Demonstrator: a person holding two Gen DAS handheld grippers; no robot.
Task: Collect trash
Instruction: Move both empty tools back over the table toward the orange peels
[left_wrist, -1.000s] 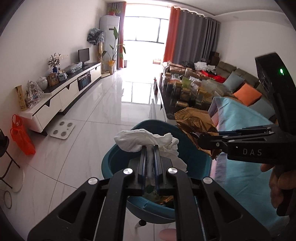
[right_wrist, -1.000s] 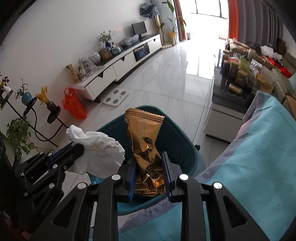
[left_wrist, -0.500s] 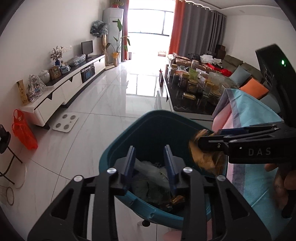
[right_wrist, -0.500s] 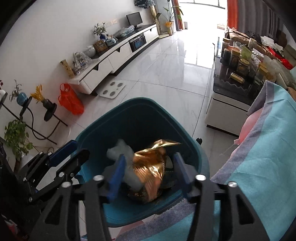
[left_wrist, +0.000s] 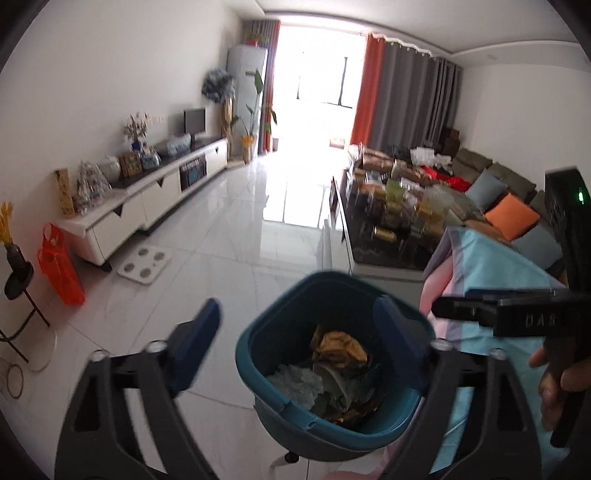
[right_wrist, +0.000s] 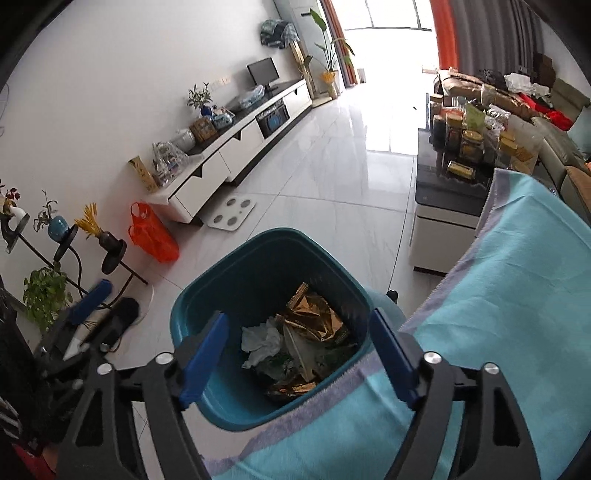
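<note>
White glossy floor tiles (right_wrist: 332, 192) fill the middle of both views, and on them, low in the centre of each frame, stands a teal trash bin (right_wrist: 255, 251). Inside it lie a crumpled white tissue (right_wrist: 260, 341) and a gold foil wrapper (right_wrist: 314, 319) (the wrapper toward the right side of the bin, the tissue toward its left), on top of other scraps. Above the bin, the left gripper (left_wrist: 299, 350) and the right gripper (right_wrist: 299, 350) are both opening, their blue pads spread wide with nothing between them. A light blue cloth (right_wrist: 498, 314) covers the lower right of the right wrist view, touching the bin's rim. At upper left stands a white TV cabinet (right_wrist: 236, 147).
</note>
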